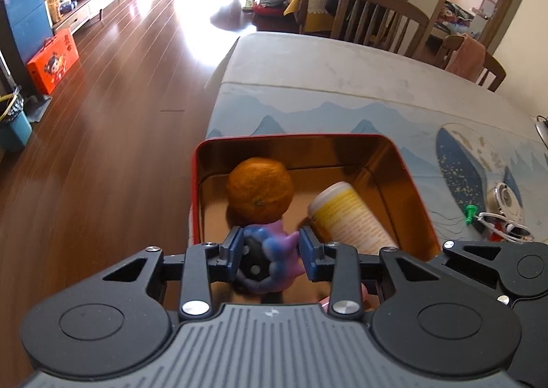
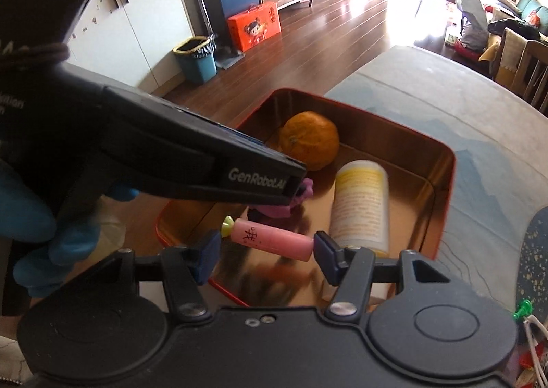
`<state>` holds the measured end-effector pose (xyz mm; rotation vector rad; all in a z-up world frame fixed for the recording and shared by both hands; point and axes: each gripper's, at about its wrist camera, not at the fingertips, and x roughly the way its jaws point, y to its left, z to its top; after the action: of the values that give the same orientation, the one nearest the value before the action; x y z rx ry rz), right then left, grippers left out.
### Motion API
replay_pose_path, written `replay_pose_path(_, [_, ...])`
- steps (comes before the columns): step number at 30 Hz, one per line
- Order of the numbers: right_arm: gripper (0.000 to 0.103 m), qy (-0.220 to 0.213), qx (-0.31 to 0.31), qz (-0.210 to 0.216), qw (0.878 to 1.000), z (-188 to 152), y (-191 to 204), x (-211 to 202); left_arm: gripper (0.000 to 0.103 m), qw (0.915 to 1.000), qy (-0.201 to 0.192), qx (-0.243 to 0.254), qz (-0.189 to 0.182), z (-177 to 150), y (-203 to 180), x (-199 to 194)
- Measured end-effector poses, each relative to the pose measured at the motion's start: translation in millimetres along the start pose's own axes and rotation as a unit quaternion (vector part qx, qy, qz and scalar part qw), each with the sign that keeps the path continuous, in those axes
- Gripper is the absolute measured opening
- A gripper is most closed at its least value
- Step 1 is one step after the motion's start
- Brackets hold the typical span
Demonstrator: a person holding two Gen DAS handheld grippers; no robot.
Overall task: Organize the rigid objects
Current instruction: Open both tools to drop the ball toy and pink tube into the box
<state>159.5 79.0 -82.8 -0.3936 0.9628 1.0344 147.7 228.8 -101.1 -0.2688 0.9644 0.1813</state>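
The left gripper (image 1: pixel 272 249) clamps a purple toy (image 1: pixel 269 251) above the red tin (image 1: pixel 416 182). The right gripper (image 2: pixel 265 251) pinches a pink tube (image 2: pixel 270 239) over the tin's near edge.

A table (image 1: pixel 342 73) covered by a pale cloth printed with blue mountain shapes and a dark blue, gold-speckled whale-like figure. A red tin (image 1: pixel 407 162) with a shiny gold interior sits on it near the table's edge, beside the wooden floor. Toward the right side of the table lie a few small things close together: a green pushpin (image 1: pixel 470 211), a roll of clear tape (image 1: pixel 507 199) and white-framed sunglasses (image 1: pixel 503 227) (their dark lenses are only partly visible). The far half of the cloth is plain grey-white and bare. Wooden chairs (image 1: pixel 376 16) stand against the far edge.
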Motion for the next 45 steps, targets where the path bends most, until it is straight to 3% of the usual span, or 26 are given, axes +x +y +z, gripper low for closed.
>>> replay_pose_path(11, [0.062,0.009,0.024,0.005,1.000,-6,-7,3,0.035,0.9999,-0.002,-0.010,-0.002,-2,1,0])
replay_pose_path(20, [0.063,-0.018,0.038,0.010,0.999,-20,-17,-26,0.035,0.9999,0.001,-0.017,0.000,-9,-2,-8])
replay_pose_path(27, [0.070,-0.045,0.053,0.000,0.998,-22,-21,-43,0.035,0.9999,-0.009,-0.012,-0.006,-15,-11,-24])
replay_pose_path(36, [0.077,-0.076,0.073,-0.018,0.994,-39,-29,-78,0.042,0.9990,-0.039,0.006,-0.021,-21,-33,-53])
replay_pose_path(45, [0.087,-0.110,0.105,-0.044,0.987,-63,-47,-118,0.058,0.9970,-0.064,0.028,-0.033,-27,-67,-73])
